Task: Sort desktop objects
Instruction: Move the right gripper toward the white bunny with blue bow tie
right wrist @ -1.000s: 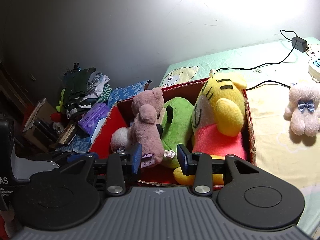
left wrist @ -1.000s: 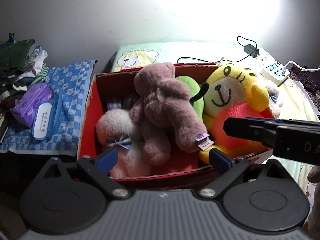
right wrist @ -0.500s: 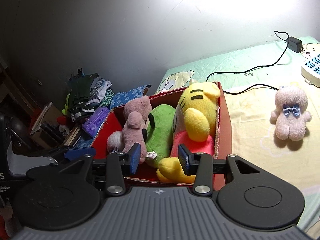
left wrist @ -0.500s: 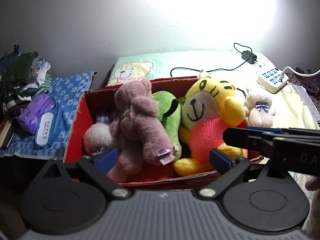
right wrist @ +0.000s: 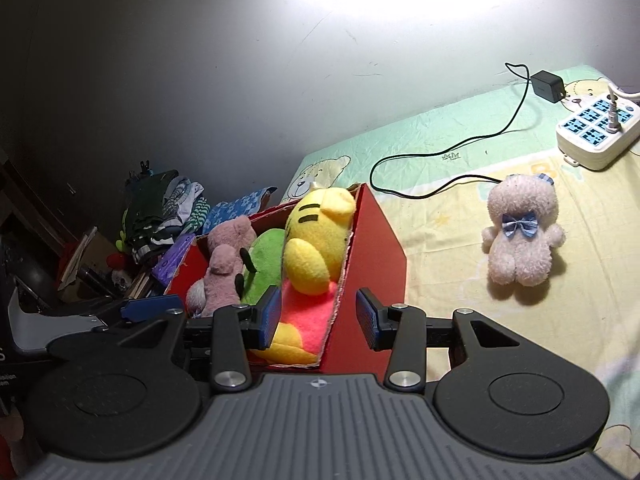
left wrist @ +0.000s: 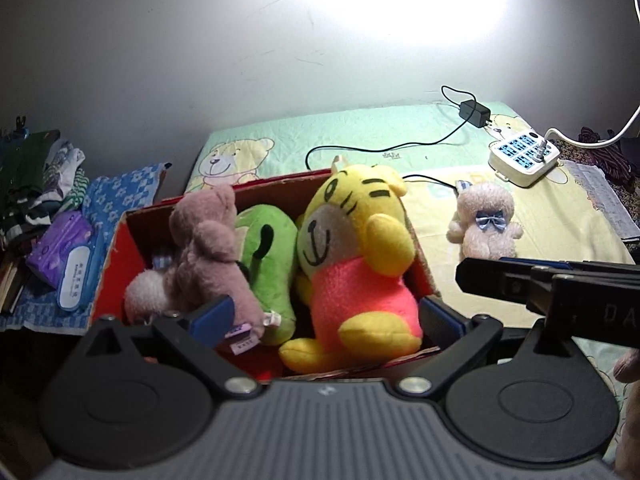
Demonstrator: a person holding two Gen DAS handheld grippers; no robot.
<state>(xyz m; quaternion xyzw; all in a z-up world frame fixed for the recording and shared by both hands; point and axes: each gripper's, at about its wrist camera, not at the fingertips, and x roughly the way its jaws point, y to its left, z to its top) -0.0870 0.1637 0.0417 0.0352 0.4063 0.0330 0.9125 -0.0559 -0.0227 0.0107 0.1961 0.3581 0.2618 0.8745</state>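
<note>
A red cardboard box (left wrist: 134,232) stands at the bed's left end. It holds a mauve bear (left wrist: 204,256), a green plush (left wrist: 266,264), a yellow tiger (left wrist: 352,264) and a white fluffy toy (left wrist: 142,296). To its right, a small cream bear with a blue bow (left wrist: 484,224) sits upright on the sheet. My left gripper (left wrist: 323,320) is open over the box's near edge, holding nothing. My right gripper (right wrist: 319,318) is open at the near right corner of the box (right wrist: 372,256). The cream bear (right wrist: 520,232) sits farther right.
A white power strip (right wrist: 596,128), a black charger (right wrist: 546,86) and its cable lie on the sheet behind the cream bear. Left of the box lie a purple tissue pack (left wrist: 64,244), a blue flowered cloth (left wrist: 116,196) and piled clothes (left wrist: 32,176). A wall runs behind.
Both grippers have drawn back and to the right, so the box sits farther left in both views. The cream bear has come into view on the sheet. Both stay open.
</note>
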